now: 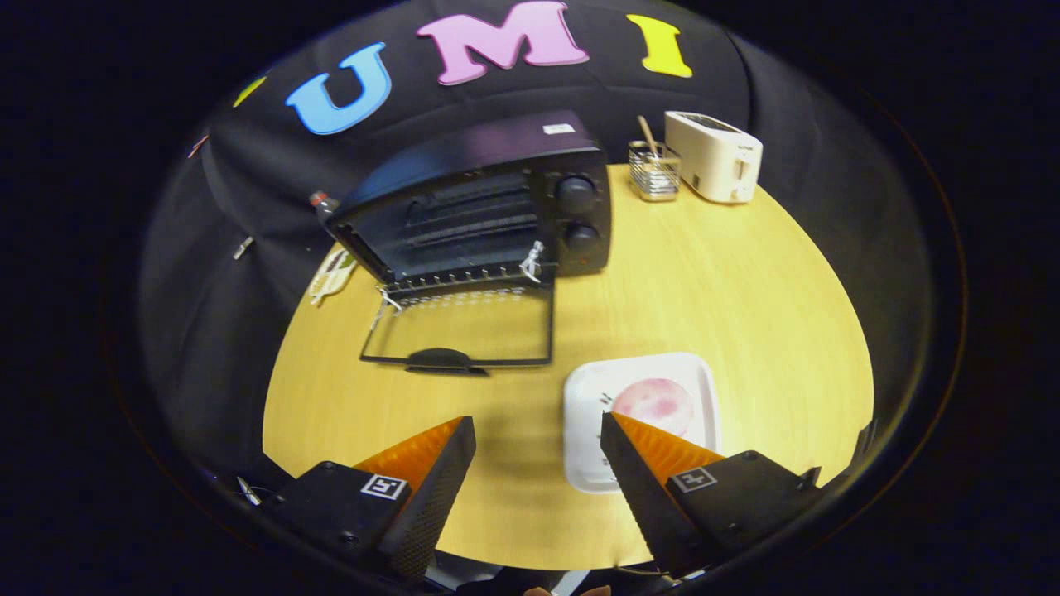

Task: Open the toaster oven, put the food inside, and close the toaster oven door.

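oven door already down; food still on plate. gripper jaws apart, empty. loading and closing left.

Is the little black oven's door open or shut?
Open. The black toaster oven's glass door lies folded down flat on the wooden table, its racks showing.

toaster oven glossy dark metal, glass door | table smooth wood | beside oven: wire metal holder, gripper fingers parted
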